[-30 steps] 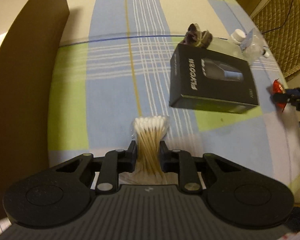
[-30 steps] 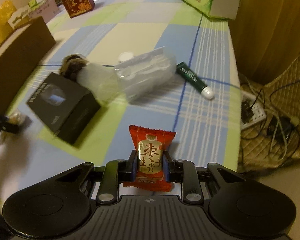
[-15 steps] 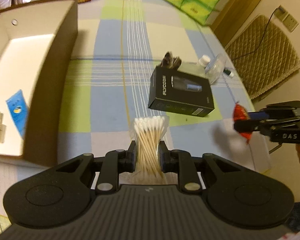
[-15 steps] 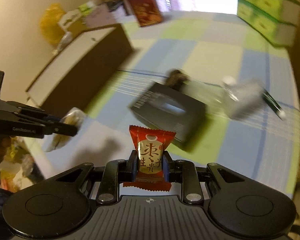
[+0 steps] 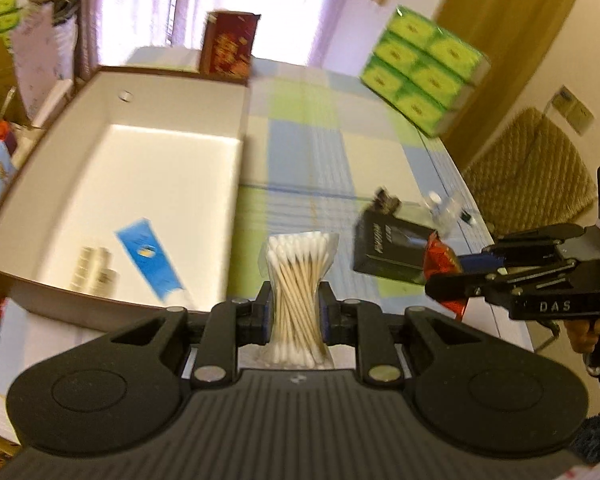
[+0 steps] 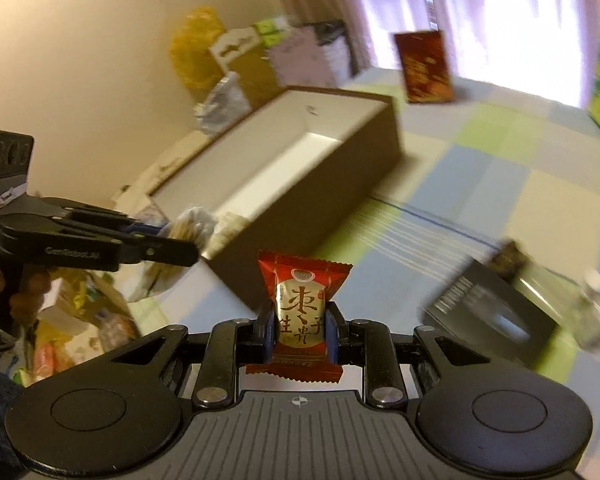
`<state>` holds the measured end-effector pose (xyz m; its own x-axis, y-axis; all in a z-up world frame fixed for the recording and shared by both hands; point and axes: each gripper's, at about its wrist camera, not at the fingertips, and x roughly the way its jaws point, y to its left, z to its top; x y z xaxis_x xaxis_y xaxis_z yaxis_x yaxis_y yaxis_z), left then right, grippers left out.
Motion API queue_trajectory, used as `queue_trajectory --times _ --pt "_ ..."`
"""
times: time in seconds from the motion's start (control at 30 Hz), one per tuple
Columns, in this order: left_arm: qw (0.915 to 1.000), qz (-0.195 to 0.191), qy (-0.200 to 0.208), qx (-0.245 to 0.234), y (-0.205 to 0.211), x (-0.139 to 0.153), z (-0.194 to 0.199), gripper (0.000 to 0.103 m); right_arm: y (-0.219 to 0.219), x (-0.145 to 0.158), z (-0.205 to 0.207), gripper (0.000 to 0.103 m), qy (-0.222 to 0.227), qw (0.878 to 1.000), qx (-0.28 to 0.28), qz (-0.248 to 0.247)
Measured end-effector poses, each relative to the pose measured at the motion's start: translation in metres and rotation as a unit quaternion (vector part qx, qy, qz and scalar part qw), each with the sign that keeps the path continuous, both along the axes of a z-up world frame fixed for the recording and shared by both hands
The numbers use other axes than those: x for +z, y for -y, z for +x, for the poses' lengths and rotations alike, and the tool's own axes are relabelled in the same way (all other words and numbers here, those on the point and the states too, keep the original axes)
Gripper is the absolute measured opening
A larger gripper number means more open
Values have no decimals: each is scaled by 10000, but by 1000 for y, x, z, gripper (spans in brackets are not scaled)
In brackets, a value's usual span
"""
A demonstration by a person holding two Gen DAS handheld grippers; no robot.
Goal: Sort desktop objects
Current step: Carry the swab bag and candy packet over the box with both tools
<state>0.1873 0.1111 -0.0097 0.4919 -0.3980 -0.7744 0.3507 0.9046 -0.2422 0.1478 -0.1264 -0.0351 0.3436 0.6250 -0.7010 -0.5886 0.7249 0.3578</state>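
Left wrist view, nearest: your left gripper [image 5: 296, 312] is clamped on the cotton swab bundle [image 5: 298, 284], pinched at its waist so the sticks fan out above and below.
Swab bundle, handling: judge it very light and loosely wrapped in thin clear film; the sticks are stiff singly but can slide, so keep the hold at the middle where they are tightest.
Swab bundle, look: pale wooden sticks with white tips at both ends, standing upright between the jaws.
Right wrist view, nearest: your right gripper [image 6: 299, 336] is closed on the red snack packet [image 6: 302, 312], gripped across its lower middle.
Snack packet, handling: light, with a glossy and probably slippery wrapper; the crimped ends give no purchase, so the filled middle is the place to hold.
Snack packet, look: red foil with a gold panel of printed characters and serrated top and bottom edges.
Next out, left: the open box [image 5: 242, 92], brown outside and white inside, lies just beyond the swabs and to the left; a blue tube [image 5: 150, 256] and a small pale item [image 5: 94, 268] are already in its near end.
Next out, right: a black carton [image 5: 384, 248] rests on the checked surface [image 5: 320, 152], with a clear bottle [image 5: 440, 206] behind it.
Placement, judgement: both held things hang above the surface near the box's near corner, not yet inside.
Far: green tissue packs [image 5: 424, 70] and a red box [image 5: 228, 48] stand at the far end.
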Motion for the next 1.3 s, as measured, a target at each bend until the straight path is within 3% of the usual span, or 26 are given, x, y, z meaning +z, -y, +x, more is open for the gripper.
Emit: queue_trajectory --times 0.3,0.53,0.9,1.3 --pt "9988 94 232 415 -62 14 19 17 -81 4 18 22 158 9985 467 255" --pt "9982 189 344 451 -96 14 52 17 -135 -1 48 22 270 9992 291 93" --pt "9984 524 178 112 -121 -15 127 17 -202 -25 98 22 517 9956 -112 -773" --pt "9935 981 -174 -542 -113 -62 188 18 -234 -69 147 22 162 9871 -286 -1566"
